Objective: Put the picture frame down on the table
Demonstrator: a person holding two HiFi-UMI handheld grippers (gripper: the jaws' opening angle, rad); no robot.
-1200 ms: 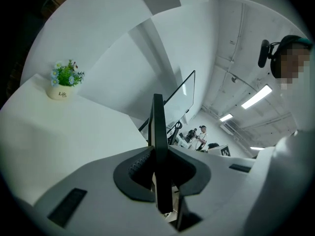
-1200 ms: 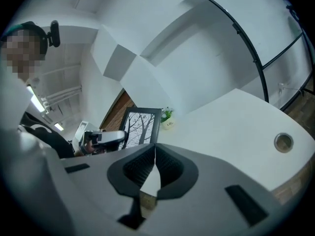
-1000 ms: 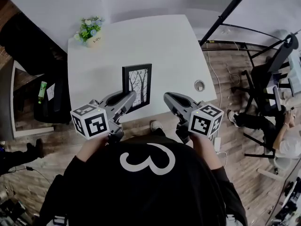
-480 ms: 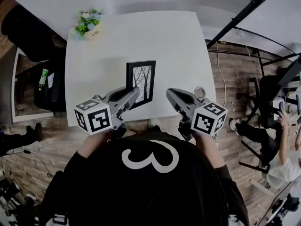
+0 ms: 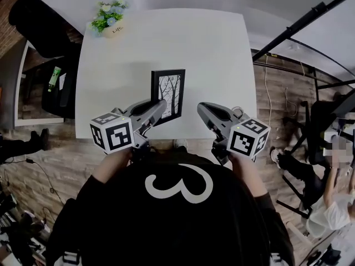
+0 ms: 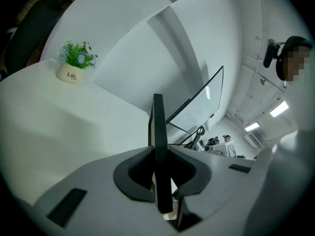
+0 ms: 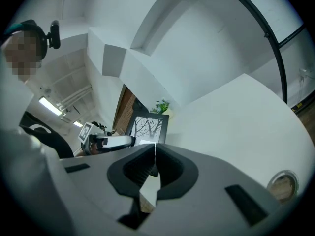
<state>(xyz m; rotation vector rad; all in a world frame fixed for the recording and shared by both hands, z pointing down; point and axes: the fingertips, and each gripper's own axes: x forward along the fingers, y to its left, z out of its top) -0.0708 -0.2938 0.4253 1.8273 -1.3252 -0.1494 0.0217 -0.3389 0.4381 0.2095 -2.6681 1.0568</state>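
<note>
A second ago the picture frame (image 5: pixel 169 93) was close to the near edge of the table (image 5: pixel 211 49). Now it is farther in over the white top. It is still standing up straight. The small round thing (image 5: pixel 238 112) on the table was out in the open before. Now it peeks out from behind the right gripper (image 5: pixel 201 107). Both grippers reach a bit farther over the table than before.

The left gripper (image 5: pixel 160 108) points away from the person and a little down. Its jaws pinch the picture frame low on its left side. In the left gripper view the picture frame (image 6: pixel 158 132) is a thin dark edge squeezed between them. I cannot tell if its bottom touches the table.

The right gripper is near the right side of the picture frame but apart from it. It also points a little down. Its jaws are pressed together with nothing in them. In the right gripper view the picture frame (image 7: pixel 147 126) shows a picture of bare trees.

The little flower pot (image 5: pixel 113 29) at the far left corner of the table has the word "Life" on it. The person's black top (image 5: pixel 177 215) has a big white "3" on it.
</note>
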